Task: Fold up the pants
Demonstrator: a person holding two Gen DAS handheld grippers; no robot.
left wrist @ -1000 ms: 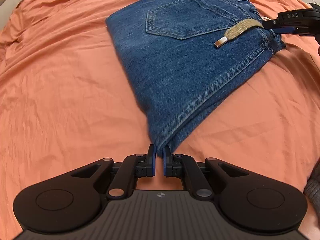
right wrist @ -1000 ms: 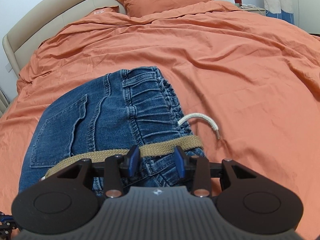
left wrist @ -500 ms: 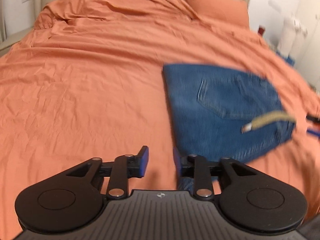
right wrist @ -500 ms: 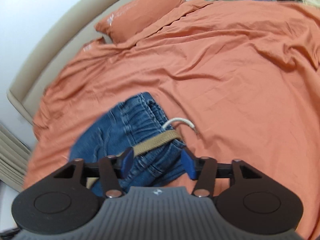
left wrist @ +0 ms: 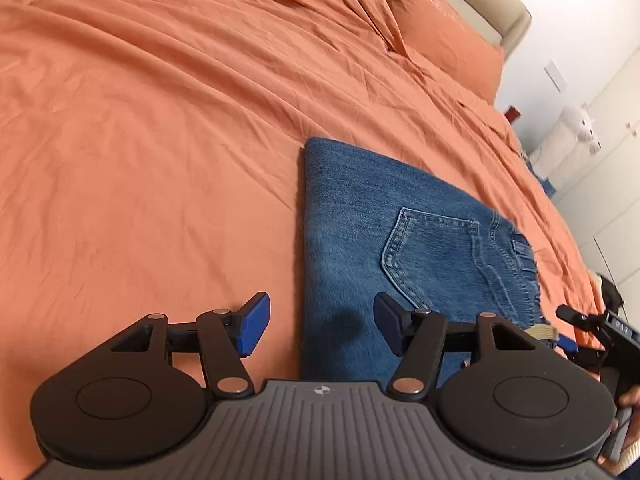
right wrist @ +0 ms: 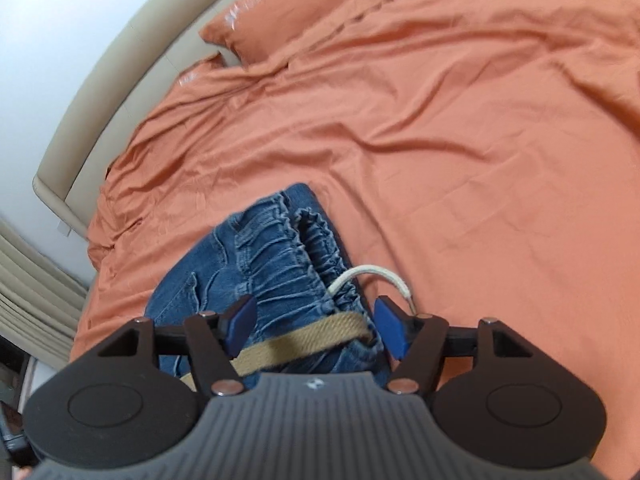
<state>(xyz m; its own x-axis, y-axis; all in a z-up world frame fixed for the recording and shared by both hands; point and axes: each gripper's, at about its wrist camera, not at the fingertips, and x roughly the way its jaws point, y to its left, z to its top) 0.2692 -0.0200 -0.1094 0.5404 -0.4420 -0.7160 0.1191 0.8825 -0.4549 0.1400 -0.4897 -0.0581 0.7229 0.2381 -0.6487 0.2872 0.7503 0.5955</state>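
Left wrist view only: the flat side of the folded jeans (left wrist: pixel 400 248) with a stitched back pocket (left wrist: pixel 432 252), their straight folded edge, a white plush toy (left wrist: pixel 582 124) by pale cupboards, and the right gripper (left wrist: pixel 576 330) at the frame's right edge with part of a hand (left wrist: pixel 628 424) behind it.
Right wrist view only: the gathered elastic waistband (right wrist: pixel 288 256), a white drawstring (right wrist: pixel 376 276) curling onto the sheet, a tan webbing belt (right wrist: pixel 304 340) lying across the waist, and the beige headboard (right wrist: pixel 132 60).
Both views: the orange bedsheet (left wrist: pixel 160 140) and an orange pillow (left wrist: pixel 440 36).
Jeans, look: blue denim, folded into a compact rectangle, lying flat.
Jeans, place: on the bed, just ahead of both grippers, near the bed's close edge.
Left gripper (left wrist: pixel 316 324): jaws opening, already wide; one blue pad (left wrist: pixel 254 322) is over the sheet, the other over denim, nothing pinched.
Right gripper, own view: jaws opening, wide; waistband and belt lie below the gap, and the pads (right wrist: pixel 240 324) press on neither.
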